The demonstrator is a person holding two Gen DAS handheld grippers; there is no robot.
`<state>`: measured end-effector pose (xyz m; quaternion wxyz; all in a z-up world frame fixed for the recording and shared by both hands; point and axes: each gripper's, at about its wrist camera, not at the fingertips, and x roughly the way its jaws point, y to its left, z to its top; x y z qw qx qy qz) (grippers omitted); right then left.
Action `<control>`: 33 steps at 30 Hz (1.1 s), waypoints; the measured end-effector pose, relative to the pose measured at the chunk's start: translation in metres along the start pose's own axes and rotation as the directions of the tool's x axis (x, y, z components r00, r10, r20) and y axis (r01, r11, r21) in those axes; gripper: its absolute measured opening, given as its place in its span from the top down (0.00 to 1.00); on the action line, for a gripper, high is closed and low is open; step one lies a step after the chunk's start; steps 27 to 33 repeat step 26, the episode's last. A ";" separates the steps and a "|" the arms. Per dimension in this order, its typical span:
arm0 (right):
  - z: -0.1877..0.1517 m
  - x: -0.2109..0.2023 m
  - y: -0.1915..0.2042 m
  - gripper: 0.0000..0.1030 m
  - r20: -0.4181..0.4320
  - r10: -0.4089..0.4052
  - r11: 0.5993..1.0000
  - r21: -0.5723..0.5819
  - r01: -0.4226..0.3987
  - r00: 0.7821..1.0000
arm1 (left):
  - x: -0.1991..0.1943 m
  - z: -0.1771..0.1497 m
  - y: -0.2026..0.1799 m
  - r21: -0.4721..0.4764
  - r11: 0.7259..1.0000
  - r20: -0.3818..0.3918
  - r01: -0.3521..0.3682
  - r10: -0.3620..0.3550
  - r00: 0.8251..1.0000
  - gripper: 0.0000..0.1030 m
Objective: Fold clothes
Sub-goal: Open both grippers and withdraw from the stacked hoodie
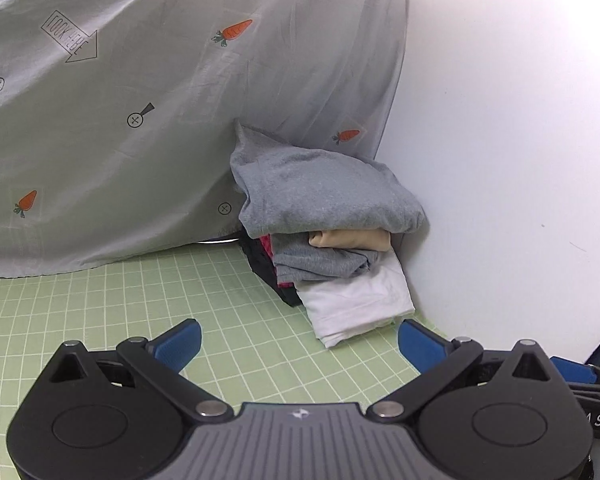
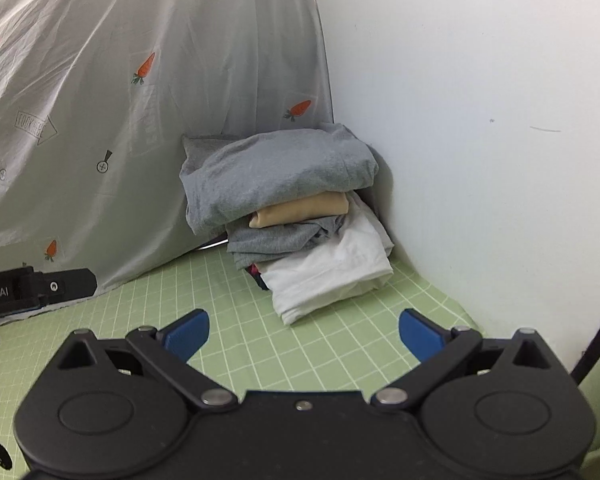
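Both grippers, left gripper (image 1: 299, 338) and right gripper (image 2: 304, 330), hovered spread wide and empty over the green grid mat (image 1: 100, 320); the stack of folded clothes (image 2: 300, 216) sat at the mat's far corner against the white wall (image 2: 480, 120), beside the carrot-print sheet (image 1: 120, 120).

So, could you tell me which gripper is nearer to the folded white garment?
Left gripper, marginally: the white garment lies just beyond its fingertips. The right gripper faces it across slightly more mat.
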<state>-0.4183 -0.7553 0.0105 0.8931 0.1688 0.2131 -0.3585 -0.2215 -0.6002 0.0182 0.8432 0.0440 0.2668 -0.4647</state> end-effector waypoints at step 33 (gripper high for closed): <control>-0.011 -0.020 -0.015 0.01 -0.004 -0.020 1.000 -0.002 0.020 1.000 | -0.016 -0.013 -0.017 0.066 0.996 -0.004 -0.066 0.066 0.998 0.00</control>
